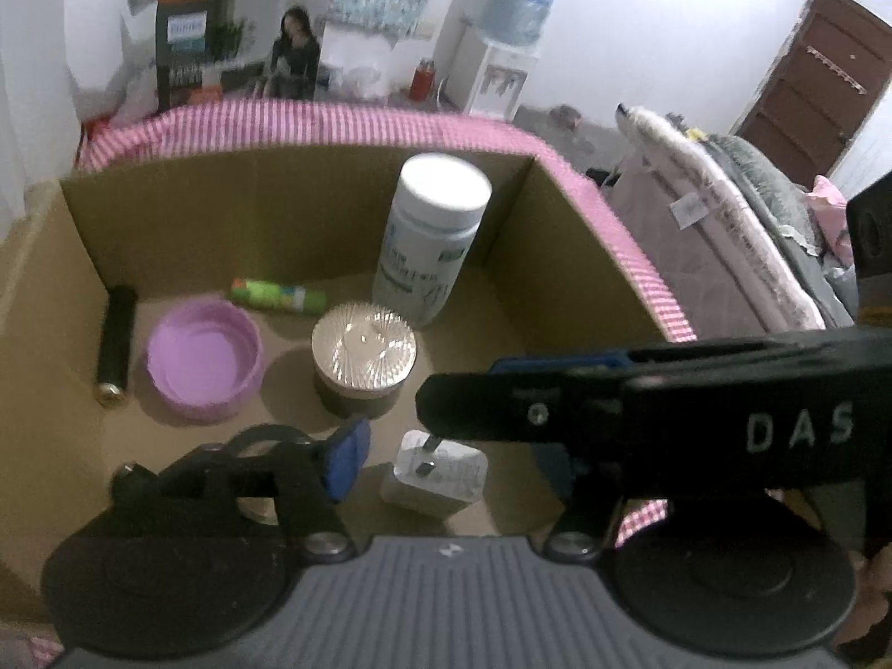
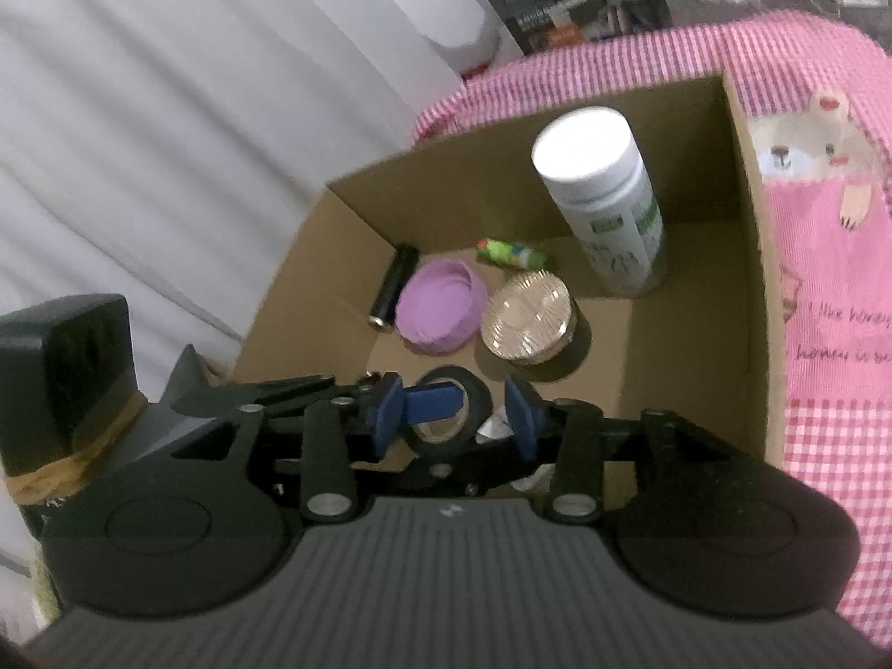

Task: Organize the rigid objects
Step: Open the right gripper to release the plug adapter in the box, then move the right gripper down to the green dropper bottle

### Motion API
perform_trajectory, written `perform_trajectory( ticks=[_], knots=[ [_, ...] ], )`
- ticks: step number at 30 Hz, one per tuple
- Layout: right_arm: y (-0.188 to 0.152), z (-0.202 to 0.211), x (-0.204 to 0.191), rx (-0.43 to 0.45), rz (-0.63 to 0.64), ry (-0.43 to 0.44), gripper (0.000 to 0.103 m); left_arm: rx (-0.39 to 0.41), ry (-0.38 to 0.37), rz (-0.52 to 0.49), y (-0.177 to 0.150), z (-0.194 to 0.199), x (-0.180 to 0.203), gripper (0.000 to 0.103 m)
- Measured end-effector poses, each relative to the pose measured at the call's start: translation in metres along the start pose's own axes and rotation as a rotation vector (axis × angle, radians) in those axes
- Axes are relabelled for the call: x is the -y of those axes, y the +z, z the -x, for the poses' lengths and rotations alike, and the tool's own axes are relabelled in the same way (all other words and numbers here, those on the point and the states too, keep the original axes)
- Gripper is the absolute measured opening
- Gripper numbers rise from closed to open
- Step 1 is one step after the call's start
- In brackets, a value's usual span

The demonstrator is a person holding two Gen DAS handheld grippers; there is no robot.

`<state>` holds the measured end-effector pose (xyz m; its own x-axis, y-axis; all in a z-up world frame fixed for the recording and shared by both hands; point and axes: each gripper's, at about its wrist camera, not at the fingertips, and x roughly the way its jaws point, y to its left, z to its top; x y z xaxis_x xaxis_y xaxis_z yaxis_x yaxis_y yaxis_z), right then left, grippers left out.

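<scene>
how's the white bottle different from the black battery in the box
The white bottle stands upright near the back of the cardboard box; the black battery lies flat by its left wall. The bottle is far bigger and wider. The bottle is white with a label; the battery is dark. Both are cylinders.

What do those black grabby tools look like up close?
Both are black plastic tools with jointed linkage arms, silver screws, round black hubs and a ribbed grey base. The left tool and right tool have blue pads on their fingertips. White letters "DAS" mark one tool's side in the left wrist view.
</scene>
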<state>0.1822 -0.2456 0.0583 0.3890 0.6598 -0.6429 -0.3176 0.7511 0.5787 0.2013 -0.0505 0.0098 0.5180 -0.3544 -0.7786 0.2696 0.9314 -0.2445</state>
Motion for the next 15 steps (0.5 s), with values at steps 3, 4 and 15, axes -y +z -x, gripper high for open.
perform_trajectory(
  ticks=[3,4,15],
  knots=[
    [-0.002,0.017,-0.012,0.053,0.015,0.007,0.053,0.056,0.001,-0.037,-0.005,0.025,0.005,0.078],
    [-0.003,0.024,-0.016,0.072,0.02,0.012,0.054,0.074,0.002,-0.047,-0.007,0.034,0.006,0.08],
    [-0.031,0.086,-0.051,0.253,0.049,0.024,0.068,0.246,0.049,-0.089,-0.052,0.123,-0.011,0.093]
  ],
)
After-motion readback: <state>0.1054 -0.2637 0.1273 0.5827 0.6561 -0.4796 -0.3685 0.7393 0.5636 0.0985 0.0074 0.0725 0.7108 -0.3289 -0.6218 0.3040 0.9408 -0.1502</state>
